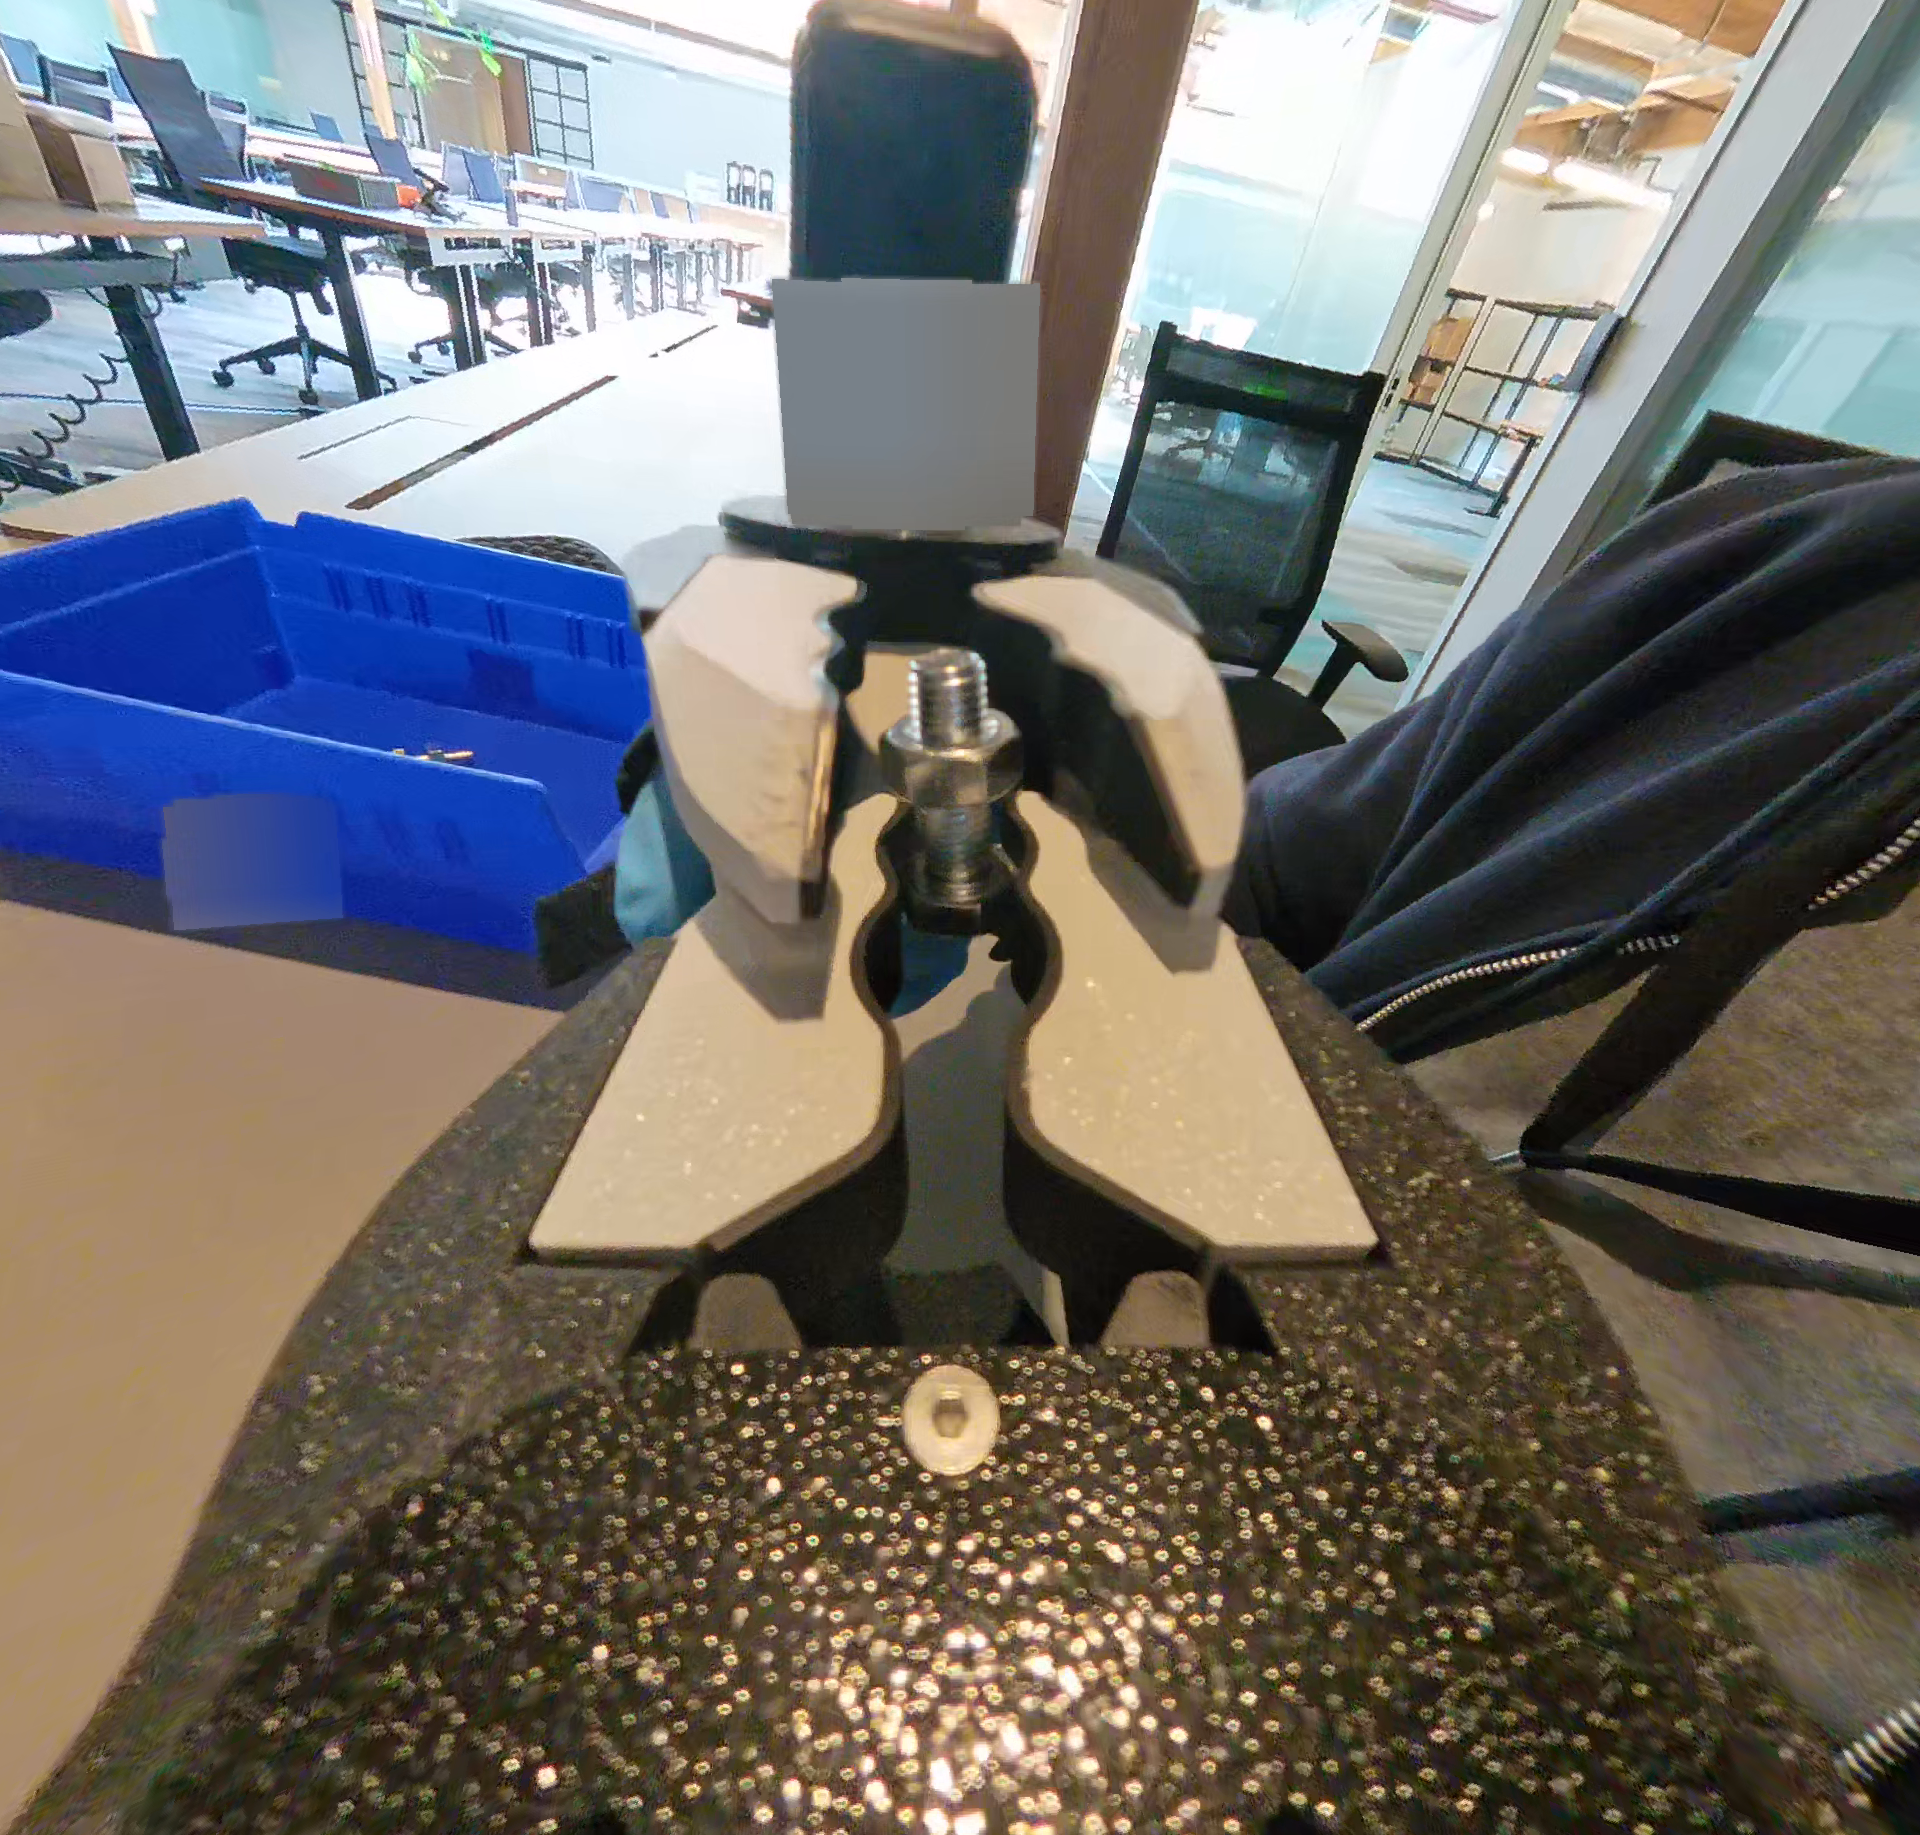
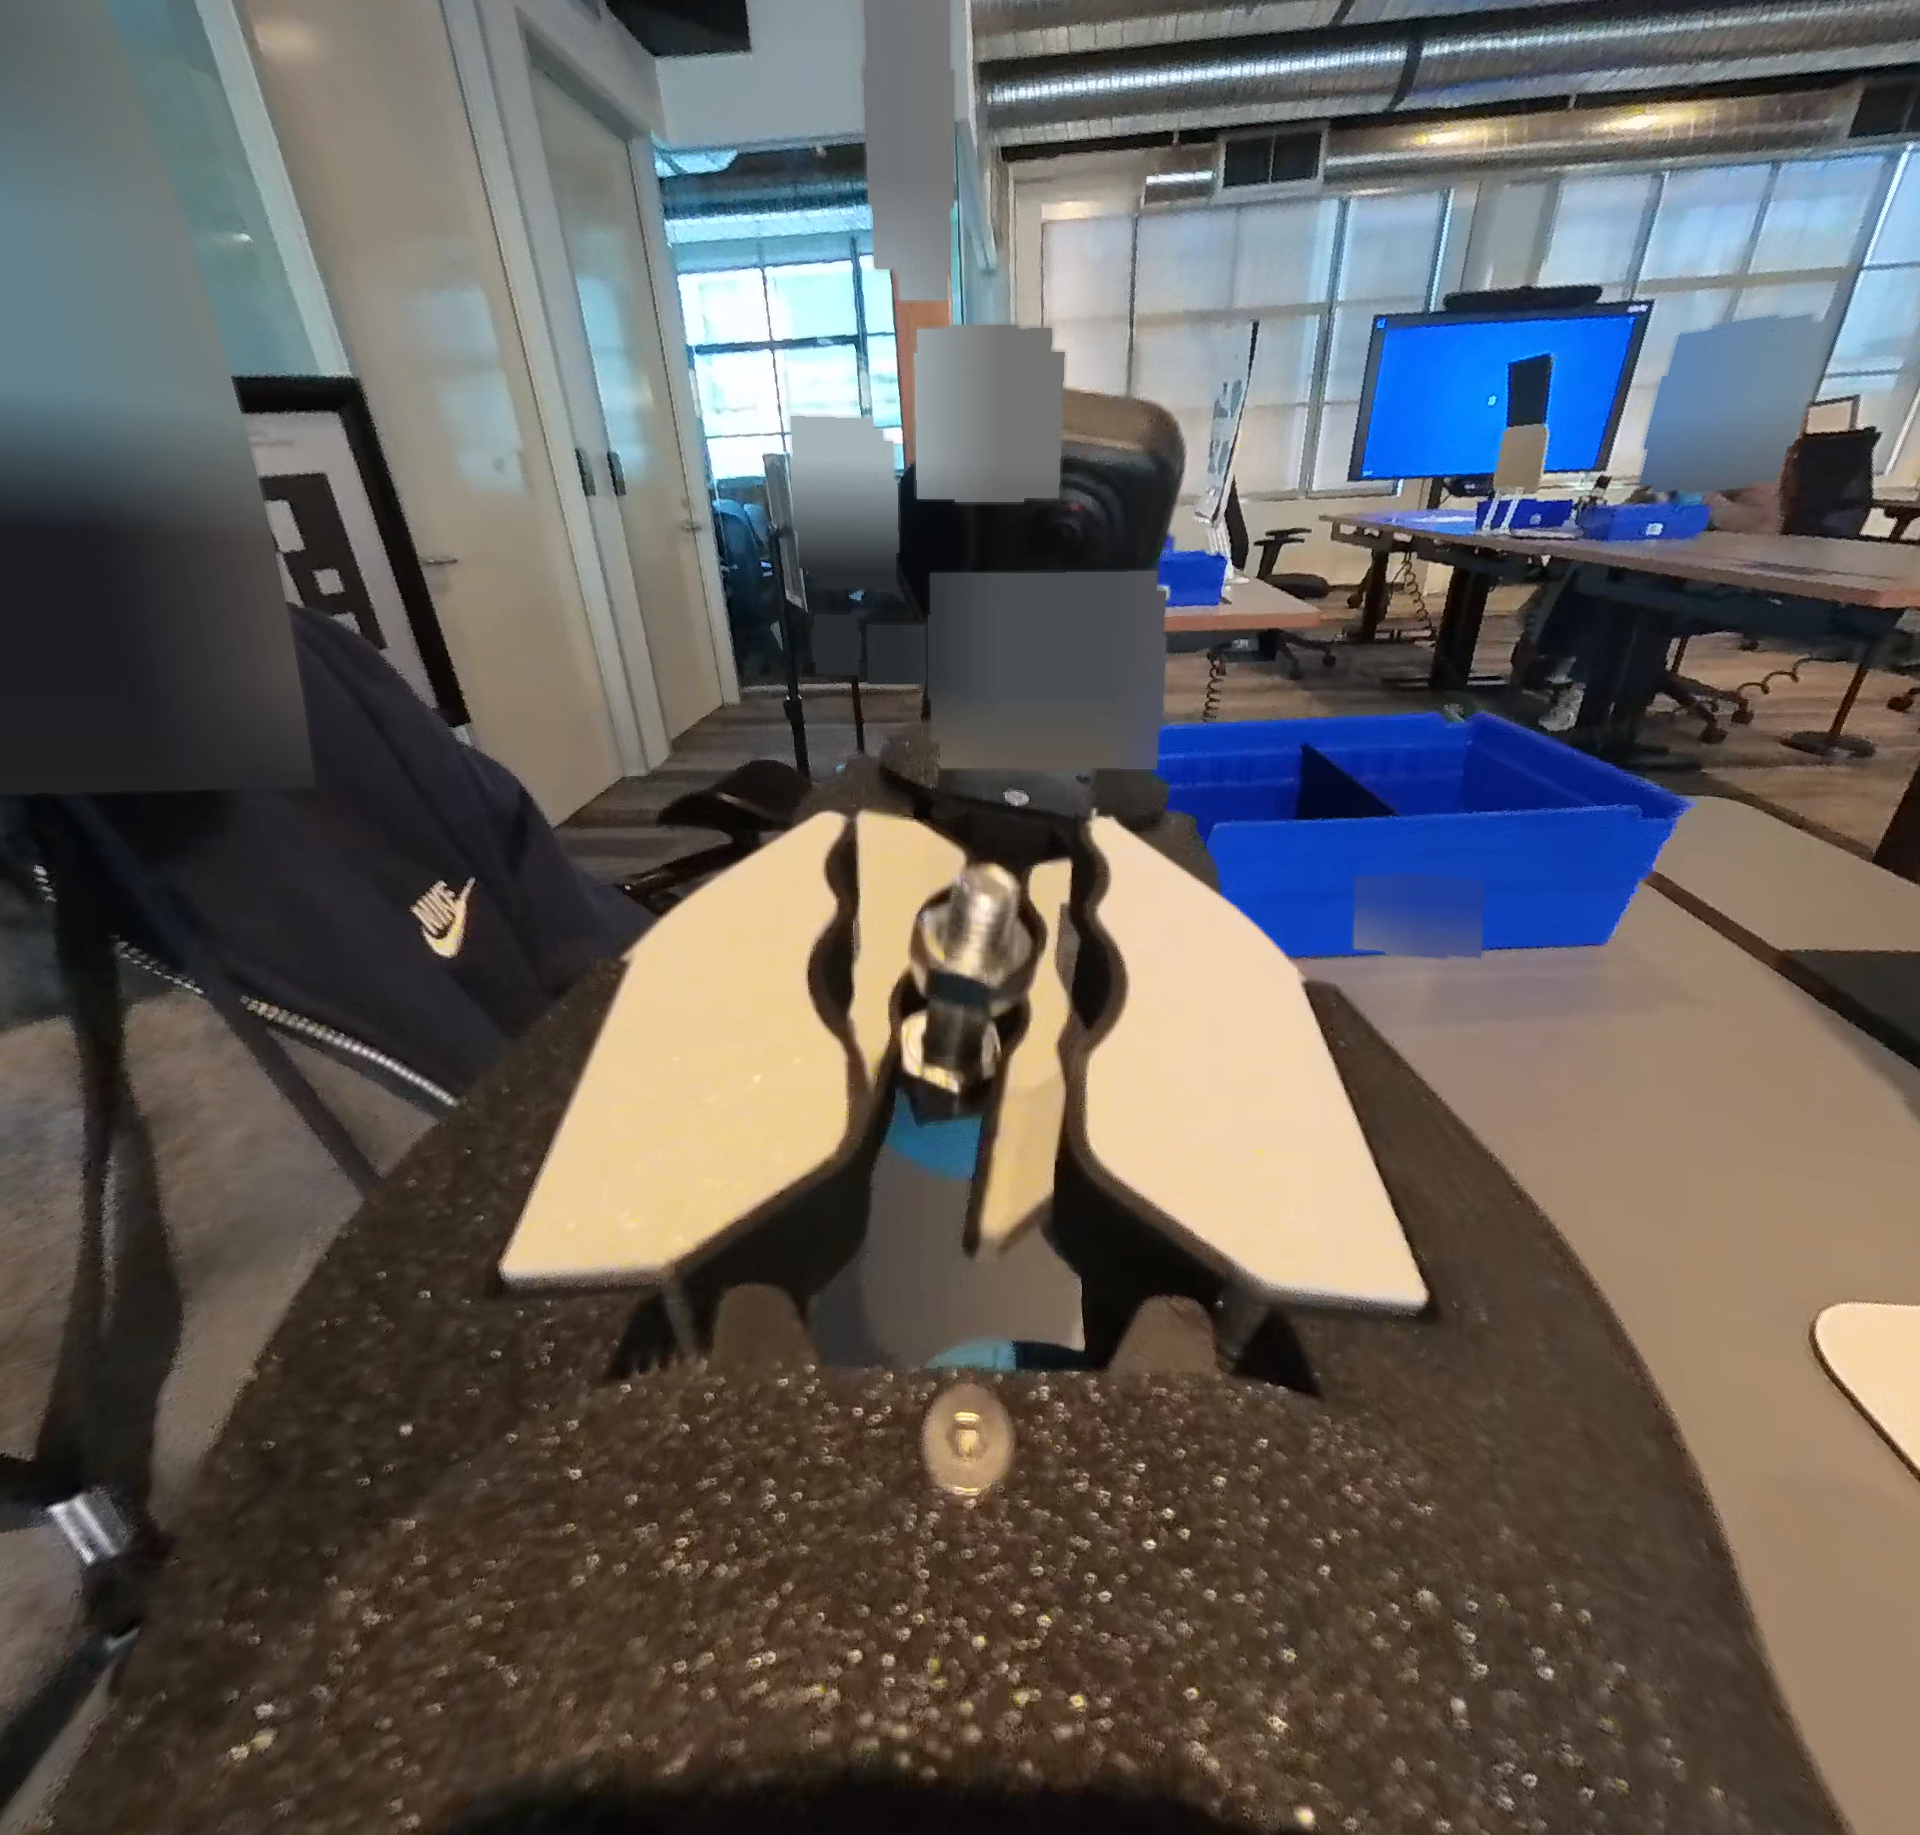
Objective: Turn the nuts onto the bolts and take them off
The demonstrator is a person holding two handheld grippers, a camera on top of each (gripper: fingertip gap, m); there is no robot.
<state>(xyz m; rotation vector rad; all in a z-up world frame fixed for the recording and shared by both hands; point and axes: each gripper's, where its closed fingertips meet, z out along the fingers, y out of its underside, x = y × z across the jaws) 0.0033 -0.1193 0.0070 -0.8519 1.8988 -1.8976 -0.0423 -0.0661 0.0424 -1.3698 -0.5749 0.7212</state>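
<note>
One bolt [image 1: 948, 793], one hex nut [image 1: 951, 769] sitting midway along its thread. Left claw [image 1: 948, 886] is clamping the bolt's lower end, thread pointing away. Right claw [image 1: 940, 705] is facing it, fingers [image 1: 743, 736] standing apart either side of the nut, not touching. One blue bin [image 1: 312, 705] is resting on the tabletop [image 1: 208, 1110] beside them.

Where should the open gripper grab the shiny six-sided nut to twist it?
Probably pinch the silver six-sided metal nut on two opposite flat faces, coming from the threaded tip end of the silver metal bolt. Flats give the pads grip, and the left gripper is shut on the other end. The right gripper sits open around the nut.
</note>
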